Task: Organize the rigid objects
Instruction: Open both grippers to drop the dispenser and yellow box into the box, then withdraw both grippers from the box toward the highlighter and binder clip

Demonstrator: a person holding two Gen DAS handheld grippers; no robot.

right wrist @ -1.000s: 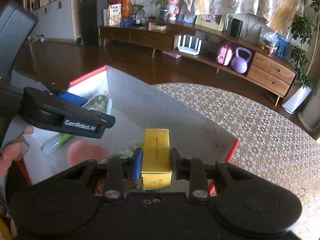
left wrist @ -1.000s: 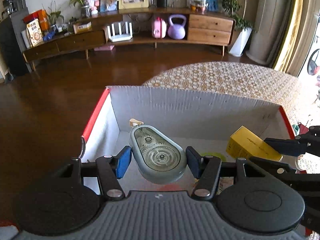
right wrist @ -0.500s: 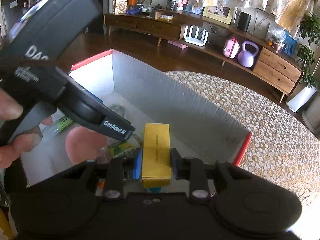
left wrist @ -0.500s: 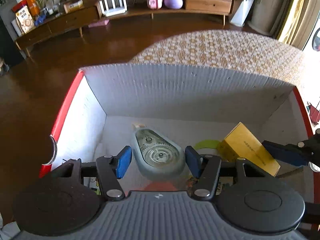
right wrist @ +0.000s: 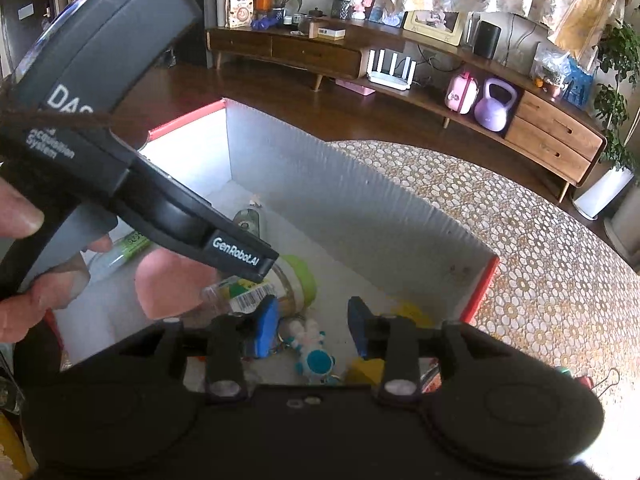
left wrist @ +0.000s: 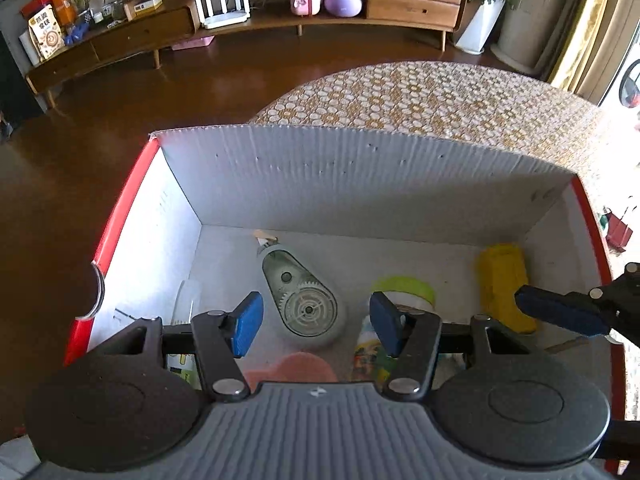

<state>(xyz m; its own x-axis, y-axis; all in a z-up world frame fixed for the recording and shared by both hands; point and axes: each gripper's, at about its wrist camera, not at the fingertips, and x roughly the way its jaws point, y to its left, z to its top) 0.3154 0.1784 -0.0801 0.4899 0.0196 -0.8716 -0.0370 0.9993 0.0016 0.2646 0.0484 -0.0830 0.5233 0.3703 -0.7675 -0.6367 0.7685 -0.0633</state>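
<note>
A white cardboard box with red edges (left wrist: 280, 184) stands on the patterned table. My left gripper (left wrist: 316, 324) is open above it; the grey correction-tape dispenser (left wrist: 300, 296) lies on the box floor below the fingers. My right gripper (right wrist: 312, 326) is open and empty; its fingertip (left wrist: 556, 312) shows in the left wrist view. The yellow box (left wrist: 504, 284) lies on the box floor at the right, partly visible in the right wrist view (right wrist: 412, 312). The left gripper's body (right wrist: 120, 168) fills the left of the right wrist view.
Inside the box lie a jar with a green lid (left wrist: 404, 292), a pink object (right wrist: 168, 284), a green-labelled tube (right wrist: 128, 244) and a small blue-white toy (right wrist: 316, 356). The lace-covered table (right wrist: 540, 264) extends right. A red binder clip (left wrist: 618, 232) lies outside the box.
Both grippers opened. The tape dispenser dropped from the left fingers and the yellow box from the right fingers; both now lie on the box floor.
</note>
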